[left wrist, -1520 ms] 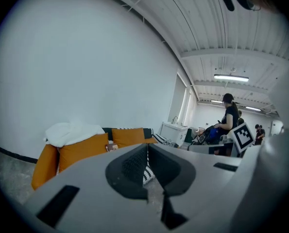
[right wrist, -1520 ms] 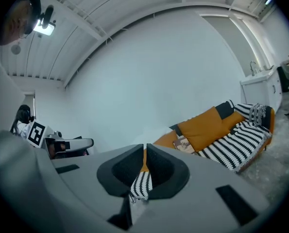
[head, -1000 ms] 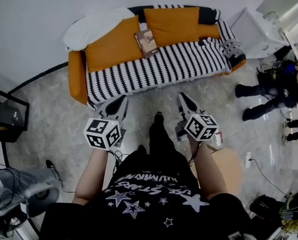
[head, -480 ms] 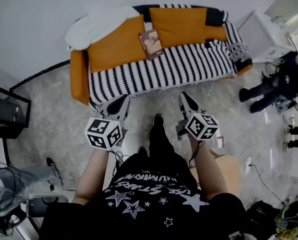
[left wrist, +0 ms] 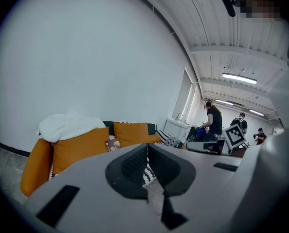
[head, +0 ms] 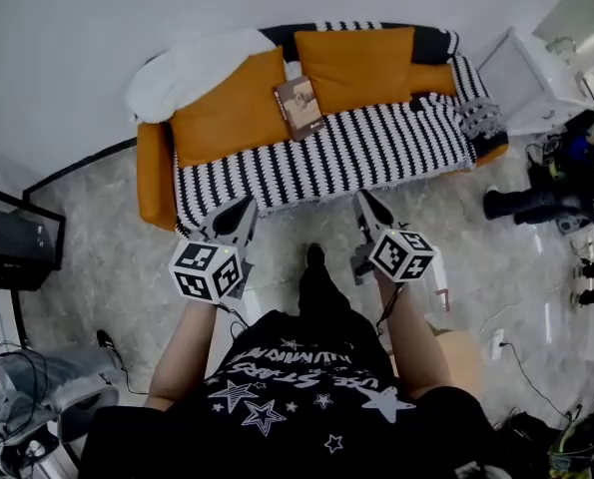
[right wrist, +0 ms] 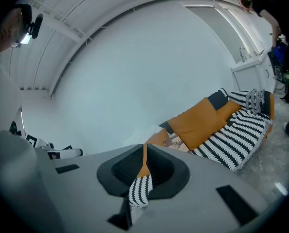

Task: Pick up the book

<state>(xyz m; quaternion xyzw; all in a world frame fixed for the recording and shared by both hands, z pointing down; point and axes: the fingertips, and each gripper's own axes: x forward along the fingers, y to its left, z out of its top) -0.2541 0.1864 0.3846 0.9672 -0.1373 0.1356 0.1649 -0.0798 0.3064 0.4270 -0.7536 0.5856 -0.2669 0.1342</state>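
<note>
Book on sofa, well beyond left gripper and right gripper.

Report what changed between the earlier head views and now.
The person stepped toward the sofa, carrying the left gripper and right gripper closer to its front edge. Nothing was taken hold of or let go. The book still leans on the orange cushions; both pairs of jaws stay shut and empty.

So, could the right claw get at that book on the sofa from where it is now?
Probably not yet. The right claw is shut and hangs near the sofa's front edge, while the book leans against the back cushions. Nothing stands in the way, though.
</note>
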